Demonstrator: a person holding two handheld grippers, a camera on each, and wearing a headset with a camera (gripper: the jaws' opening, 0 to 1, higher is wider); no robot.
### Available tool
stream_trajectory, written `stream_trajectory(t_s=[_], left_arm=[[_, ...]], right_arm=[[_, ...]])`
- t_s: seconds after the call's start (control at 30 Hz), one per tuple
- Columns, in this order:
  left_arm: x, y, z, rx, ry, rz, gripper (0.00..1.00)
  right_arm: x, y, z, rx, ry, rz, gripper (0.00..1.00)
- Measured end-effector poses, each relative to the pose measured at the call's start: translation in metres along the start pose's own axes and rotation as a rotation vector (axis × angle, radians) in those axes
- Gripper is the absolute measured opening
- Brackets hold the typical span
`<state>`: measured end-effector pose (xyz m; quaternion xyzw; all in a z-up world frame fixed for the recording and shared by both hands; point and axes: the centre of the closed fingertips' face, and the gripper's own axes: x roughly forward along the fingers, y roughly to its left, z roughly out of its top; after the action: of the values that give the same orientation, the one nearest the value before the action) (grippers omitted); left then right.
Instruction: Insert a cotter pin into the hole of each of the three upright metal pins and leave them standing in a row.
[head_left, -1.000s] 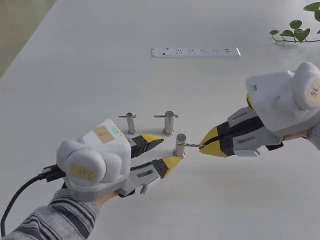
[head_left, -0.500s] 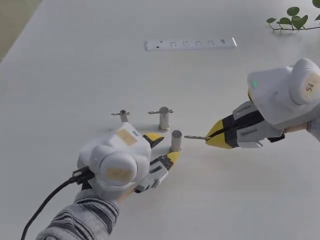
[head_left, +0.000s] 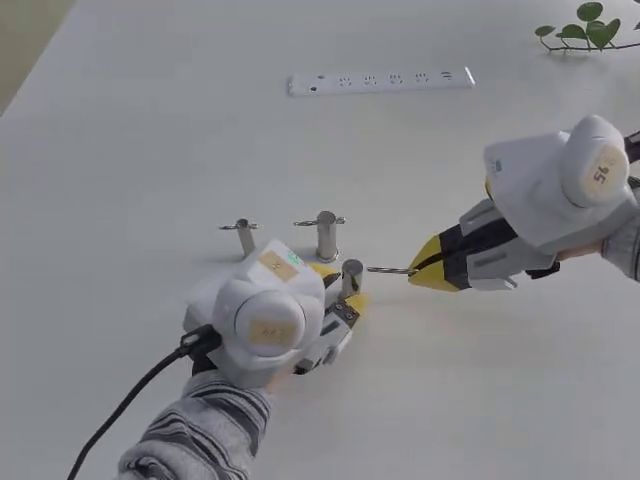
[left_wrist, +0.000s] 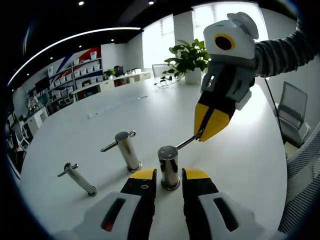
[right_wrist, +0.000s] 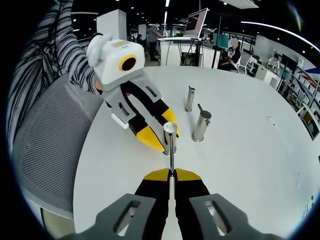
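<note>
Three upright metal pins stand in a row on the white table. The far pin (head_left: 243, 236) and the middle pin (head_left: 326, 234) each carry a cotter pin through the top. My left gripper (head_left: 345, 293) is shut on the near pin (head_left: 351, 276), its yellow fingers (left_wrist: 143, 175) pressed to either side of that pin's base (left_wrist: 169, 167). My right gripper (head_left: 413, 272) is shut on a cotter pin (head_left: 388, 270), held level and pointing at the near pin's top. The cotter pin's tip (right_wrist: 170, 142) ends just short of the near pin (right_wrist: 170, 131).
A white power strip (head_left: 380, 80) lies at the back of the table, and a leafy plant (head_left: 585, 28) trails in at the far right corner. A black cable (head_left: 130, 400) runs back from my left gripper. A grey mesh chair (right_wrist: 45, 145) stands beside the table.
My left gripper slid forward and its jaws narrowed onto the near pin. The right gripper drew the cotter pin's tip slightly back from that pin.
</note>
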<state>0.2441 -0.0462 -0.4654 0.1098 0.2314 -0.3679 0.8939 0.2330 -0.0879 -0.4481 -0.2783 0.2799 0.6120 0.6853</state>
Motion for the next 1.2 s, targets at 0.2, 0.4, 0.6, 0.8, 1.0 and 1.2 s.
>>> stream_trajectory(t_s=[0.2, 0.4, 0.6, 0.8, 1.0, 1.2], left_arm=[[0.005, -0.002, -0.004, -0.025, 0.011, 0.001, 0.14], [0.007, 0.000, -0.005, -0.052, 0.019, 0.010, 0.11], [0.008, 0.001, -0.006, -0.064, 0.021, 0.016, 0.10], [0.008, 0.002, -0.006, -0.066, 0.021, 0.010, 0.10], [0.009, 0.002, -0.006, -0.074, 0.016, 0.005, 0.10], [0.010, 0.002, -0.006, -0.088, 0.007, 0.009, 0.10]], right_arm=[[0.002, 0.001, 0.003, -0.007, 0.000, 0.012, 0.00], [0.003, 0.002, 0.004, -0.013, 0.004, 0.022, 0.00], [0.005, 0.001, 0.008, -0.015, -0.003, 0.023, 0.00], [0.008, 0.000, 0.013, -0.034, -0.002, 0.027, 0.00], [0.013, -0.001, 0.018, -0.053, 0.001, 0.031, 0.00], [0.017, -0.001, 0.022, -0.092, 0.015, 0.027, 0.00]])
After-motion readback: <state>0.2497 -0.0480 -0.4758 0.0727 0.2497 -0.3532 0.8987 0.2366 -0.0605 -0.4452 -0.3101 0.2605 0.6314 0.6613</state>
